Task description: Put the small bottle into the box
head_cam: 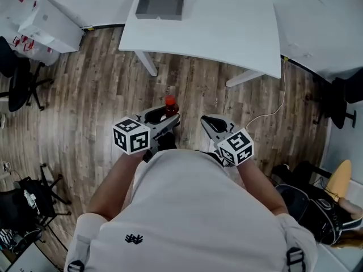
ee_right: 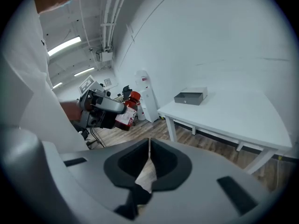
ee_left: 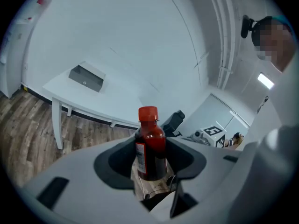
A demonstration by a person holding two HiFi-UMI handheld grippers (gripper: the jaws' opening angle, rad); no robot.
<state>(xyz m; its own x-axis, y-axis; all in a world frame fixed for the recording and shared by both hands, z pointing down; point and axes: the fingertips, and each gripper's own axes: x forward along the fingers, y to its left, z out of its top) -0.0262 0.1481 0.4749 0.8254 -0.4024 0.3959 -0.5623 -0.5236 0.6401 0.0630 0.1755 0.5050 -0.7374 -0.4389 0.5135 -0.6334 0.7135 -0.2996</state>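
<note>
Red-capped and standing straight up, the small bottle (ee_left: 150, 146) is sitting squeezed in the left gripper (ee_left: 152, 164), while the right gripper (ee_right: 148, 164) is hanging pinched shut on nothing. The grey box (head_cam: 160, 8) is lying open straight ahead on the white worktop (head_cam: 227, 27), well apart from the bottle, with bare wooden floor (head_cam: 96, 84) giving lots of room between. I think the bottle is needing to go up over the worktop's near edge first.
</note>
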